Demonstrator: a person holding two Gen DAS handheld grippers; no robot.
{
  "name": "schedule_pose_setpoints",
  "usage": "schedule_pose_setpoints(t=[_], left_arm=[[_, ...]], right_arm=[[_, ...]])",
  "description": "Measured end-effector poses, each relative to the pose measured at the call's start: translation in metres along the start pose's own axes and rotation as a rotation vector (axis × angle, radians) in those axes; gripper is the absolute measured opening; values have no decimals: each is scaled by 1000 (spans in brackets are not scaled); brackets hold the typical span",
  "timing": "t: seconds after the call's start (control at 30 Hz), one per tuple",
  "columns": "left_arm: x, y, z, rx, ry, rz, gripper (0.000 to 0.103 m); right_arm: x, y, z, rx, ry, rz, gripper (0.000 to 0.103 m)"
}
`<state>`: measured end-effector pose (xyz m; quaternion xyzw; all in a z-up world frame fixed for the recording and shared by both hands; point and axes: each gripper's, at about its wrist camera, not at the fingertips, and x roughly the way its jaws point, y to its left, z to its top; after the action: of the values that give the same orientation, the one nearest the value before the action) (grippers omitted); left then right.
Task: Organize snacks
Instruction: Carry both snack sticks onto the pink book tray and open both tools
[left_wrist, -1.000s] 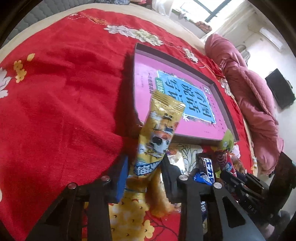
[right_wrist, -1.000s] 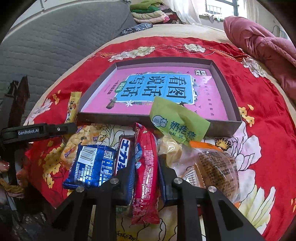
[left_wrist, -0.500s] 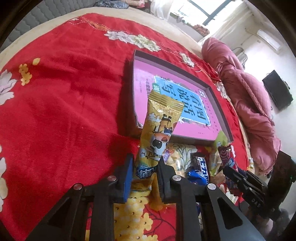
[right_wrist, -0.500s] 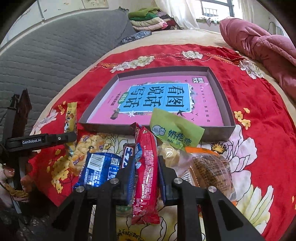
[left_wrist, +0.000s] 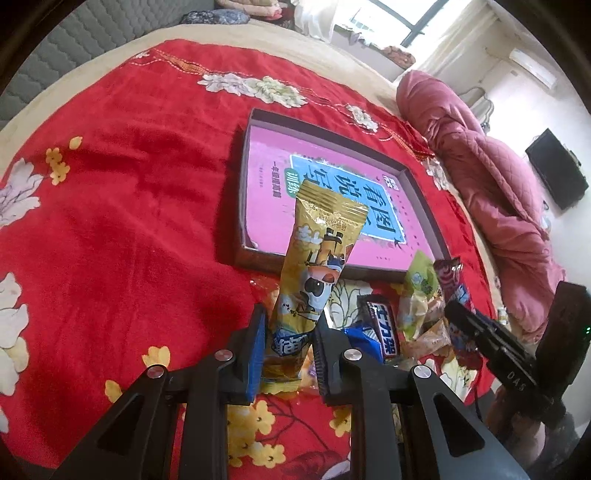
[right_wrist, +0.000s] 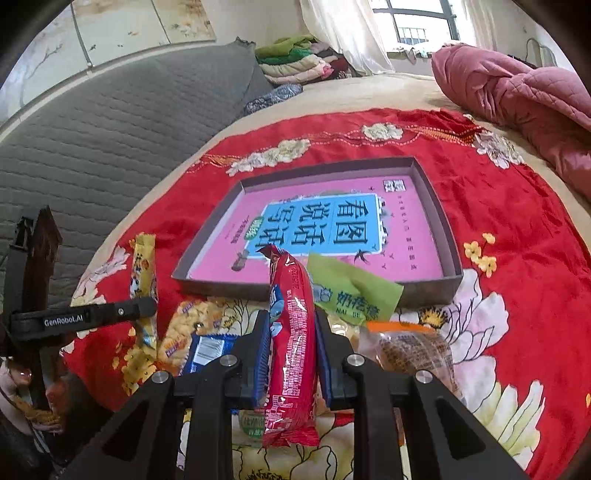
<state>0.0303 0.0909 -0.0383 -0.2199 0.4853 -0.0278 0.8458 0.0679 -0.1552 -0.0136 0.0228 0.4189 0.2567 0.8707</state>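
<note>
My left gripper (left_wrist: 290, 328) is shut on a yellow snack packet (left_wrist: 317, 258), which stands up over the near edge of the shallow box with the pink book (left_wrist: 266, 206). My right gripper (right_wrist: 291, 332) is shut on a red snack packet (right_wrist: 291, 321), lifted clear of the pile, its tip before the same box (right_wrist: 417, 240). In the left wrist view the right gripper (left_wrist: 491, 343) shows at the right with the red packet (left_wrist: 452, 288). In the right wrist view the left gripper (right_wrist: 88, 317) shows at the left with the yellow packet (right_wrist: 142, 266).
Loose snacks lie on the red floral cloth (left_wrist: 110, 221) before the box: a green packet (right_wrist: 354, 291), a blue packet (right_wrist: 208, 347), a dark chocolate bar (left_wrist: 384, 328), a clear bag with brown contents (right_wrist: 410, 350). A pink quilt (right_wrist: 524, 92) lies beyond; a grey mattress (right_wrist: 92, 129) stands at left.
Both grippers have risen with their packets. The left jaws closed fully on the yellow packet, and the red packet has come up off the pile.
</note>
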Motion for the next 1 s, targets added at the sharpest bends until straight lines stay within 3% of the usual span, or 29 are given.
schedule_pose_setpoints(t=[0.63,1.0], left_arm=[[-12,-30,13,29,-27,81,24],[-13,-34,27,16,-45,83,24]], right_arm=[[-18,-24,21,65,-121,48,23],[-20,-37,33,99,-161,62,23]])
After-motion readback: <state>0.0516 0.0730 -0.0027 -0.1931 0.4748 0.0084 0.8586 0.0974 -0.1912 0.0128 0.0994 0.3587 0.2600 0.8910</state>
